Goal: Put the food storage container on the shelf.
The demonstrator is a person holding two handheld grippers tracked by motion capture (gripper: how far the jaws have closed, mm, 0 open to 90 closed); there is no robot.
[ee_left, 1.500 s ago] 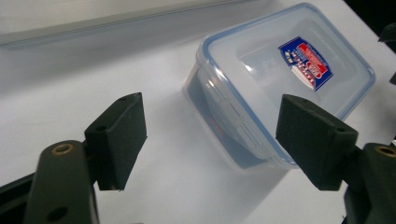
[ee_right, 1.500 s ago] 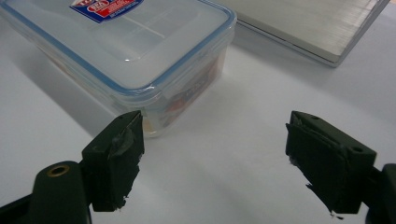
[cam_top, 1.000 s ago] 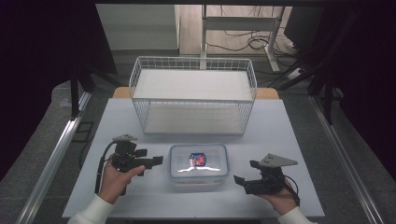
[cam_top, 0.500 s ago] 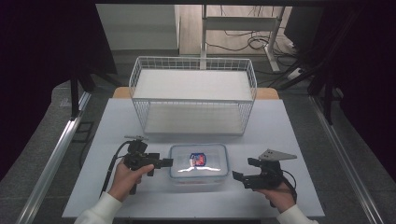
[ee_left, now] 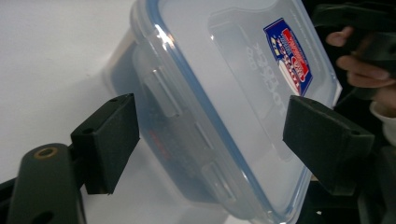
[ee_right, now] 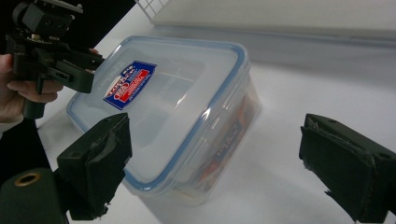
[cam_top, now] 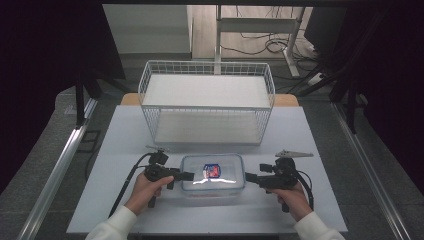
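A clear plastic container [cam_top: 212,172] with a blue-rimmed snap lid and a red-and-blue sticker lies flat near the front of the white table [cam_top: 125,130]. My left gripper [cam_top: 186,176] is at its left end and is open. In the left gripper view the jaws of that gripper [ee_left: 210,135] straddle the container [ee_left: 224,93] at its side clip. My right gripper [cam_top: 248,176] sits at the right end, also open. In the right gripper view its jaws [ee_right: 224,154] stand wide on either side of the container [ee_right: 173,107] corner, with a gap on each side.
A white wire basket [cam_top: 207,100] stands behind the container at the table's back. A person's hands hold both grippers from the front edge. The other hand and its gripper [ee_right: 51,51] show beyond the container. Bare tabletop lies left and right.
Both grippers have closed in on the container from its two ends. The left one moved right until its jaws reached the container's left side. The container has not moved.
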